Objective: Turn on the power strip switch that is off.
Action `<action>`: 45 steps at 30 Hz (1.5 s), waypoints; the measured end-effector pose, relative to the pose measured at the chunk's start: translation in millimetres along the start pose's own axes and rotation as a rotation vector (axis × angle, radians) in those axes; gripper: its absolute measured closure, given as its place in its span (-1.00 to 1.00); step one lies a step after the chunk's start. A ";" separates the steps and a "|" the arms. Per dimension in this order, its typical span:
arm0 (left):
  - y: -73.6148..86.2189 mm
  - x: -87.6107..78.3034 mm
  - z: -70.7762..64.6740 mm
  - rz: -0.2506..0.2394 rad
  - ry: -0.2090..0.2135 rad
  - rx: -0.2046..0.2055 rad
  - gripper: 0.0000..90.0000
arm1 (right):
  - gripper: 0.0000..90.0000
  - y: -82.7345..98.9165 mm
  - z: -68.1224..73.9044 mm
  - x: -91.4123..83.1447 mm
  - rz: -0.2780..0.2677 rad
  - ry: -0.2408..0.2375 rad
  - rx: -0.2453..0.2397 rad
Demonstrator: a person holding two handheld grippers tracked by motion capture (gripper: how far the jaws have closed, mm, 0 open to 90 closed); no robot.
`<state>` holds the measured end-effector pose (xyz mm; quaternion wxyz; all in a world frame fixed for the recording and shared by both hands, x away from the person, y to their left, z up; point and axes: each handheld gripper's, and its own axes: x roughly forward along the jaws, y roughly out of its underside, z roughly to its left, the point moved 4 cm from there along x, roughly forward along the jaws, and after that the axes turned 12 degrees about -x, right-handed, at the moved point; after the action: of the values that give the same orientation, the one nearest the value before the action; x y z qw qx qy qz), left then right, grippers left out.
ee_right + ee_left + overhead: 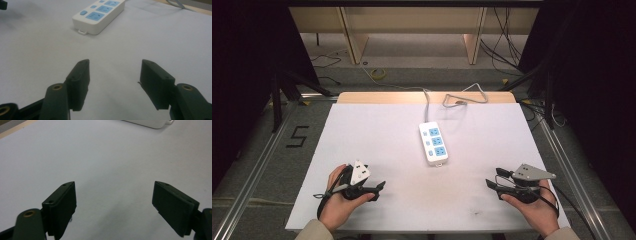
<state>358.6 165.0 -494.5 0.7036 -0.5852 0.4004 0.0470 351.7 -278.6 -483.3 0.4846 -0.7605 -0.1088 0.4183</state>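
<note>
The only writing to be read is a black figure 5 (298,136) marked on the grey floor to the left of the table; the power strip (433,142) carries no legible label, only blue socket panels and small blue buttons on its white body. The strip lies flat near the middle of the white table top (377,130), its long side running away from the person, and its grey cable (447,97) trails off the far edge in a loop. In the right gripper view the strip (98,15) sits ahead and to the left of the jaws, well apart from them. The left gripper (379,186) rests low over the near left part of the table, held in the person's left hand (339,200) and pointing towards the middle, jaws spread wide with nothing between them. The right gripper (490,183) mirrors it at the near right in the right hand (537,207), jaws likewise parted and empty.
</note>
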 end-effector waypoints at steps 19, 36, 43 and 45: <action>-1.5 0.5 -4.4 -0.018 -0.010 0.007 -0.56 | 1.00 -16.1 6.3 1.8 0.139 -0.011 -0.103; -1.9 1.4 -6.1 -0.027 -0.018 0.015 -0.57 | 1.00 -32.5 4.1 7.1 0.183 -0.016 -0.066; -2.4 1.5 -6.3 -0.026 -0.023 0.029 -0.58 | 1.00 -41.3 2.7 14.6 0.204 -0.017 -0.075; -2.4 1.6 -6.6 -0.026 -0.023 0.030 -0.58 | 1.00 -43.8 2.4 15.9 0.210 -0.019 -0.077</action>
<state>357.6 157.9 -493.6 0.7172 -0.5792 0.3856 0.0386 370.3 -245.8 -455.9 0.4075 -0.7818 -0.0491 0.4693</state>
